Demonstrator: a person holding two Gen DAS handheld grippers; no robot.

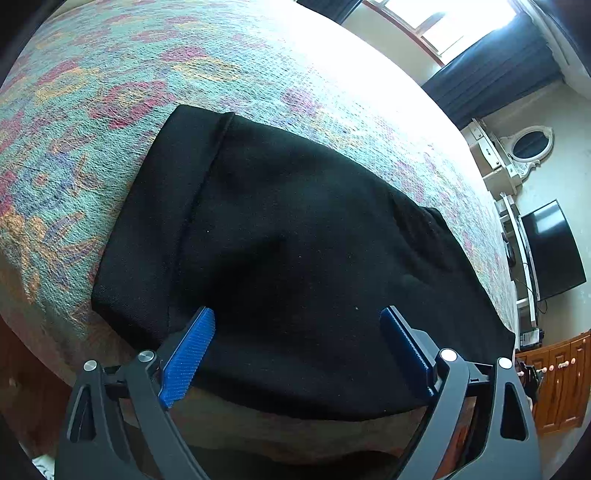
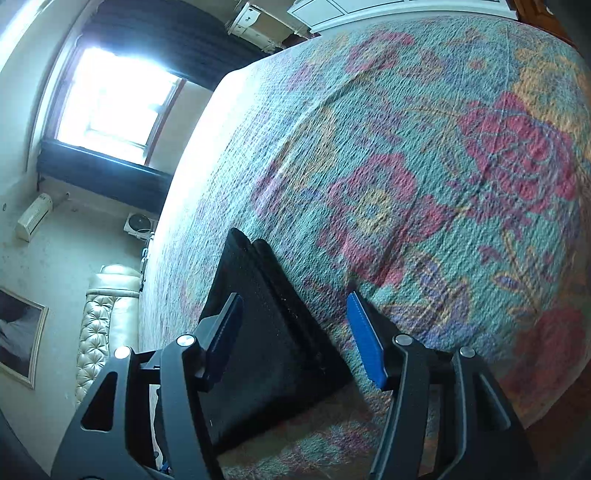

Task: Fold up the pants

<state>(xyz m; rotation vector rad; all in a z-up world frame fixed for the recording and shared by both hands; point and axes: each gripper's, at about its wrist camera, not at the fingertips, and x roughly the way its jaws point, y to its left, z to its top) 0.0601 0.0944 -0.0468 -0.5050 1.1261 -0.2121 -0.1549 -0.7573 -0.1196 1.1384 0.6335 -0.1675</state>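
Black pants lie folded in a compact stack on a floral bedspread, near the bed's front edge. My left gripper is open, its blue pads hovering just above the near part of the pants and holding nothing. In the right wrist view the stacked edge of the pants shows its layers. My right gripper is open and empty over the pants' right edge, one pad over the cloth, the other over the bedspread.
The bed's front edge runs just below the pants. A window with dark curtains, a white dresser with oval mirror, a wall TV and wooden cabinets stand beyond the bed. A tufted headboard is at left.
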